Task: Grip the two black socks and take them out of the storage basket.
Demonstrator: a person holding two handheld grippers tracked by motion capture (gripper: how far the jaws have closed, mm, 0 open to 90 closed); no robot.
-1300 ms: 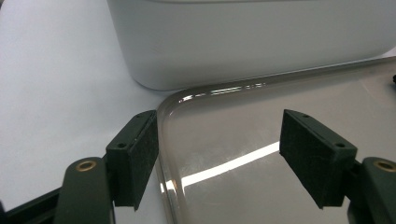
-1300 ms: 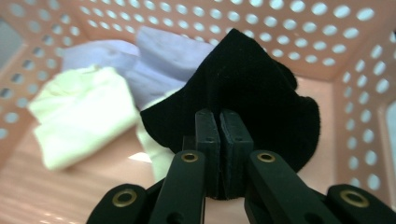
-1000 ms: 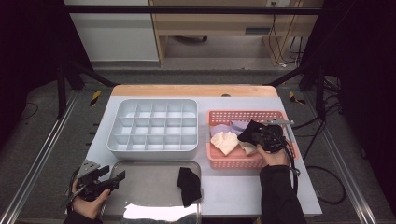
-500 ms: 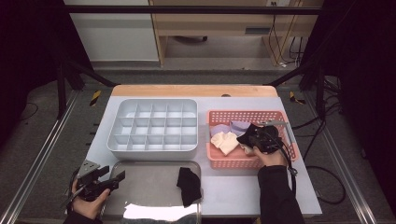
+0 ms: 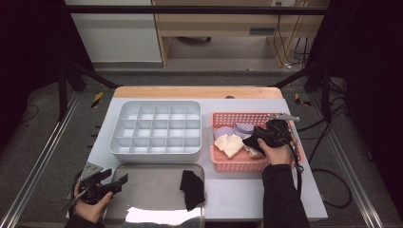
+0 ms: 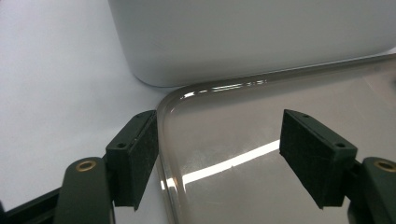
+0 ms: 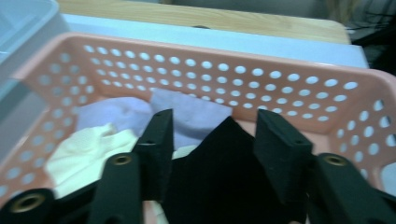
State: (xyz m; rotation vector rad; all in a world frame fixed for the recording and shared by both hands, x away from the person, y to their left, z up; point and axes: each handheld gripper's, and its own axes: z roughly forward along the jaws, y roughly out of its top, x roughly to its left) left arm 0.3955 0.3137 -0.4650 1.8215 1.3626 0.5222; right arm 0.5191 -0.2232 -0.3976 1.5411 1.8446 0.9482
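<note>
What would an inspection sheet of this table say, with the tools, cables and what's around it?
Surface: pale table with a wooden far edge.
Job's things: pink perforated basket holding cream cloth, lilac cloth and a black cloth; another black cloth on the tray lying on the shiny metal tray; empty white divider box.
Clutter: nothing seen.
Tools: left tool open, at the tray's corner, holding nothing. Right tool in the basket, jaws just been opening, black cloth between them, grip unclear.
Cables: one cable trailing from the right tool; more on the floor at right.
Surroundings: dark frame, wooden furniture behind.
</note>
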